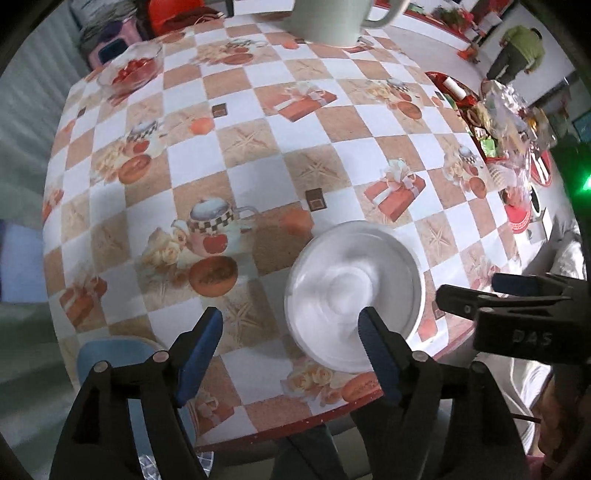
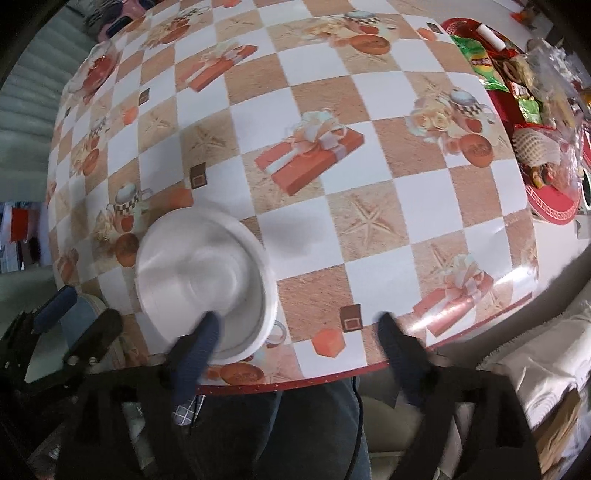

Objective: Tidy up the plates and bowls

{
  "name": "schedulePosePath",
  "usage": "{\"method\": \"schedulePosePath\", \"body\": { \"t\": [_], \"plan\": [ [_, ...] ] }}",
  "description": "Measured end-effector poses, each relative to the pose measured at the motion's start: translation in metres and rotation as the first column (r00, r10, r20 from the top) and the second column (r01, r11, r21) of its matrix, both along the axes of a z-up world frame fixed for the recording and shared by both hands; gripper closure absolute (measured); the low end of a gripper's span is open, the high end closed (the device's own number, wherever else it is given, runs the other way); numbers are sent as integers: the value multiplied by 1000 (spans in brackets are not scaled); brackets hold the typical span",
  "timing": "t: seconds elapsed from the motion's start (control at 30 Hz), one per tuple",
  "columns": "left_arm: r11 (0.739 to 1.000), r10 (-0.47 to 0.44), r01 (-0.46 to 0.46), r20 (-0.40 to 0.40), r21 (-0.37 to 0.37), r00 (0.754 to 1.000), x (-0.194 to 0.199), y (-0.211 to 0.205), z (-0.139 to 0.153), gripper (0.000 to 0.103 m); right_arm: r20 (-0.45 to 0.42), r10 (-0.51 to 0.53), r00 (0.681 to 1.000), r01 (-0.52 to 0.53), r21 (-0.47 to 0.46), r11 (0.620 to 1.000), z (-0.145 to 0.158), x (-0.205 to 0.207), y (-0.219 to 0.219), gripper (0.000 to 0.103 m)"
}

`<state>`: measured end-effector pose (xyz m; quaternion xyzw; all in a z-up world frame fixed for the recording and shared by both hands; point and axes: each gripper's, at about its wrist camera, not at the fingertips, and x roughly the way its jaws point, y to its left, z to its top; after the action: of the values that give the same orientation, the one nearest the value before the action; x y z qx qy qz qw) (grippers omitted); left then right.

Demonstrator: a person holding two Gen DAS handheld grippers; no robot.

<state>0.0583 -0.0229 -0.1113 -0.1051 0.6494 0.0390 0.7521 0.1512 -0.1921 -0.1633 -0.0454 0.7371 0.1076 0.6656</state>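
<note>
at the far left of the desk (image 1: 258,110), covered in an orange-and-white checked oilcloth printed with teapots and gift boxes, stands a clear glass bowl of red fruit (image 1: 131,68). nearer, the left gripper (image 1: 291,330) points down with its blue-padded jaws spread wide and nothing between them; one pad overlaps the near rim of the white round bowl (image 1: 352,295) in the picture, though contact cannot be told. that bowl (blurred in both views) sits on the desk close to the near edge. to its right the right gripper (image 2: 299,332) also hangs with jaws wide apart, holding nothing, one pad over the bowl's rim. a pale green jug (image 1: 328,18) stands at the far edge, and a red tray of wrapped snacks (image 2: 517,92) lies at the right.
</note>
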Motion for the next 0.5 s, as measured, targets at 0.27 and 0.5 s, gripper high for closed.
{"method": "schedulePosePath", "body": {
  "t": [0.27,0.5],
  "plan": [
    [999,42,-42,-19,1,999,-11,13,-1,24,-5,-6,1000,6,-9,1000,0,-12,3,4],
    [999,41,-39,-53,28,998,-20,19,-7,23,-27,30,999,-31,-15,999,-6,-21,15,4]
  ]
}}
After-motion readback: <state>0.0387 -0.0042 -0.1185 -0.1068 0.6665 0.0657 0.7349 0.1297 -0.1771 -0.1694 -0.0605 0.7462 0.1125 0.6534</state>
